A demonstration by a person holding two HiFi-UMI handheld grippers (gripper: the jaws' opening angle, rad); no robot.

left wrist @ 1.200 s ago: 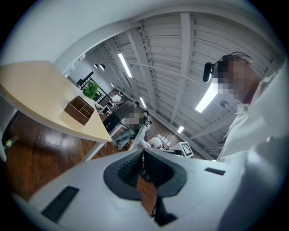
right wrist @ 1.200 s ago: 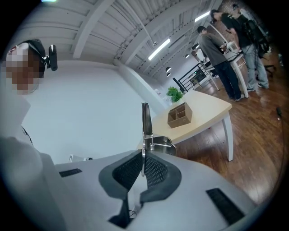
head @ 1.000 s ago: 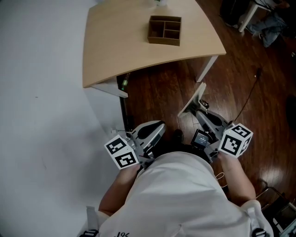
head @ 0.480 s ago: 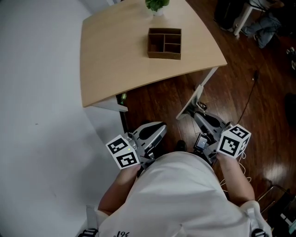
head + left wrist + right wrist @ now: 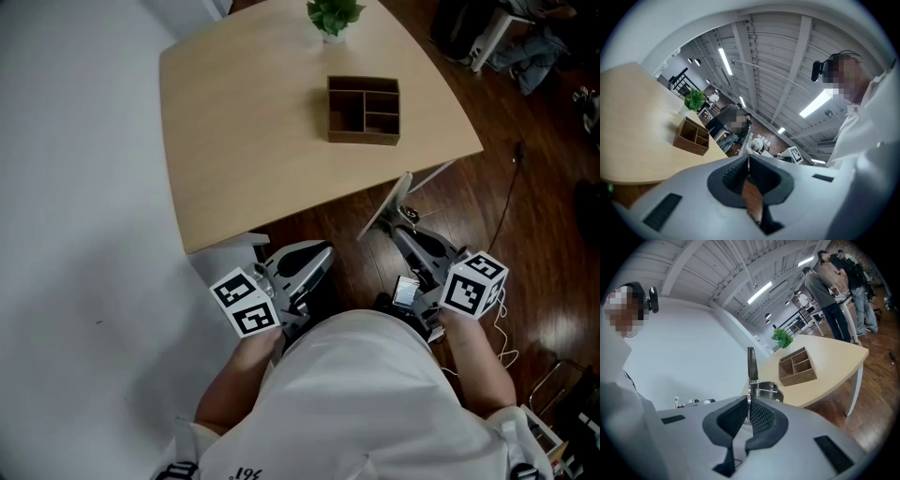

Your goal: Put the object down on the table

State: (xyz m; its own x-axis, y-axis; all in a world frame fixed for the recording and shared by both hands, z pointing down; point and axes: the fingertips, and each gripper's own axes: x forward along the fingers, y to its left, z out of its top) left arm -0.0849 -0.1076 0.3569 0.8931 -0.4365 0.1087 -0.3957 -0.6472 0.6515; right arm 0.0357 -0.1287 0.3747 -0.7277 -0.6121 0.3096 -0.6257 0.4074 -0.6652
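**A pale table, lightly set, over a dark floor**

From the head view we see a light wooden table (image 5: 244, 141) with a rounded top and white legs. Only two things rest on it. A brown wooden box (image 5: 364, 110), split into open compartments, sits flat at about 3 o'clock from the top's centre. A small green potted plant (image 5: 335, 17) stands at the far edge near 12 o'clock, well apart from the box. A dark plank floor (image 5: 525, 216) spreads out at 4 o'clock, with a thin cable (image 5: 511, 183) trailing across it.
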